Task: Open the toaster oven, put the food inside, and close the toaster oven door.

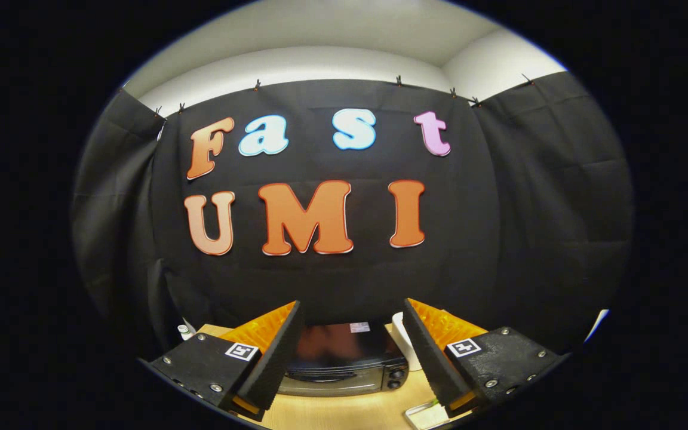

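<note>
Toaster oven (344,358) is sitting door-shut at the surface's (332,412) back edge, beyond the hand-held gripper (353,352) that's hovering wide open and empty, so I'm guessing opening's first, meaning dropping down to the door.

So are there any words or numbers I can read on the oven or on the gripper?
None can be read.
On the toaster oven: a pale sticker on its top, too small to read.
By the oven's knobs: any marks are too blurred to read.
On the gripper, open, with the oven beyond its fingers: a square black-and-white marker on each finger, a pattern, not words.
</note>
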A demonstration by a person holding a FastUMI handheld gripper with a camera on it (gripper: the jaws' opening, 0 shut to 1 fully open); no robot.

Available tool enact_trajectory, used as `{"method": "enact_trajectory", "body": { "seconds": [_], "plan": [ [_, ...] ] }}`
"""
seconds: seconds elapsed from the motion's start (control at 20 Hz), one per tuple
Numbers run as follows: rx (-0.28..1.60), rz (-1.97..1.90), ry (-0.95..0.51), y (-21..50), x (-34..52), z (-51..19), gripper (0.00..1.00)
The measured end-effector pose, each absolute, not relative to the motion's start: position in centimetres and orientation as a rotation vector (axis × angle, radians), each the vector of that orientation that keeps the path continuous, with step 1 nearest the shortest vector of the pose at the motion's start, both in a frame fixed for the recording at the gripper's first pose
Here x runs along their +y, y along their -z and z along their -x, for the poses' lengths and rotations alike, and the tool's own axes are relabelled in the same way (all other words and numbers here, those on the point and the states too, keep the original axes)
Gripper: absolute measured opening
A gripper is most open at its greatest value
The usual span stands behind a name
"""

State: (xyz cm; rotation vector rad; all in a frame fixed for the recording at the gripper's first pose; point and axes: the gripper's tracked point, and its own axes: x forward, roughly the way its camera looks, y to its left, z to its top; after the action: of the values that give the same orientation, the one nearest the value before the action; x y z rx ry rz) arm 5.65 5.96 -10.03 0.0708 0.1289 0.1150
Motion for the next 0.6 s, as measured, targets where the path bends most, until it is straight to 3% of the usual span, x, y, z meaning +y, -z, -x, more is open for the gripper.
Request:
{"method": "enact_trajectory", "body": {
  "seconds": [0.6],
  "plan": [
    [0.44, 0.018, -0.196, 27.1, 11.7, -10.9, 0.99]
  ]
}}
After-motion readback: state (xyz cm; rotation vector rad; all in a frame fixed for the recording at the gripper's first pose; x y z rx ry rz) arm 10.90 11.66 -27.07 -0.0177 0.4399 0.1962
